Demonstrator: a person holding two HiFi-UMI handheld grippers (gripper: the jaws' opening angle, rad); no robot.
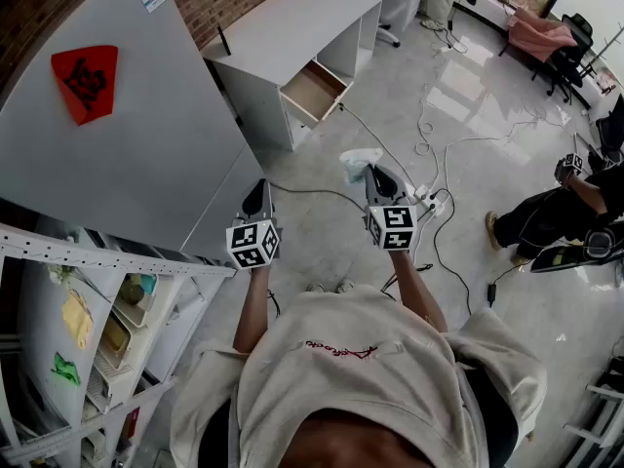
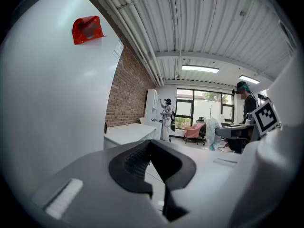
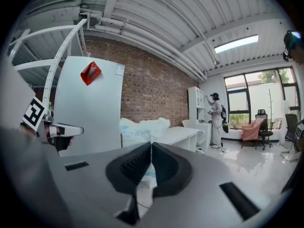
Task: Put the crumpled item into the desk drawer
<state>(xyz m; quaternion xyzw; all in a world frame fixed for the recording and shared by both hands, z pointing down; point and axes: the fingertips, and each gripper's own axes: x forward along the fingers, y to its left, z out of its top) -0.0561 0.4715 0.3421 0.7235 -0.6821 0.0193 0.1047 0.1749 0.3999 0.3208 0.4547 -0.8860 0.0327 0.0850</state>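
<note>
Crumpled white bag is pinched in the right claw, whose two black pads are pressed together on a fold of it, so that the bag bulges out beyond the tips. It is held in the air above the floor, well short of the desk. The left claw is held beside the right one with its jaws brought together on nothing. Ahead stands the white worktop against a brick wall, and under its near edge a drawer is pulled out, its pale wooden inside bare. The floor is grey and glossy, with cables trailing across it. A tall white cabinet with a red sticker stands on the left, and a white wire rack nearer still. Tall windows light the far end.
</note>
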